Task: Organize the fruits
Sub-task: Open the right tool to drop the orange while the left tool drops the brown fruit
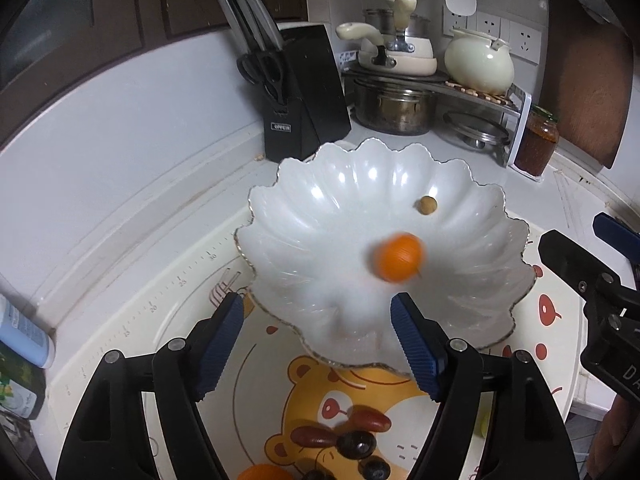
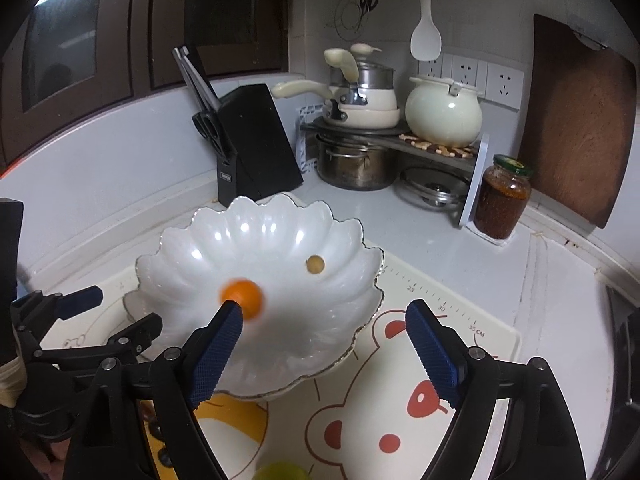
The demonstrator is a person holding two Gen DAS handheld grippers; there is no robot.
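Observation:
A white scalloped bowl (image 1: 340, 208) (image 2: 248, 240) stands on a cartoon bear mat (image 1: 360, 392) (image 2: 400, 364). Inside it are a small orange fruit (image 1: 399, 257) (image 2: 242, 298), blurred, and a small tan round fruit (image 1: 427, 205) (image 2: 315, 265). My left gripper (image 1: 318, 308) (image 2: 116, 312) is open over the bowl's near rim, with nothing between its pads. My right gripper (image 2: 325, 316) (image 1: 580, 236) is open and empty too, at the bowl's right side. On the mat near me lie red dates (image 1: 376, 420), dark grapes (image 1: 356, 444), another orange fruit (image 1: 264, 474) and a green fruit (image 2: 282, 472).
Behind the bowl stand a black knife block (image 1: 304, 92) (image 2: 256, 144), a rack with pots (image 1: 392, 108) (image 2: 356, 160), a cream kettle (image 2: 442, 110) and a jar of red sauce (image 1: 536, 140) (image 2: 502, 200). A wooden board (image 2: 580, 120) leans at the right. Bottles (image 1: 20, 344) stand at the left.

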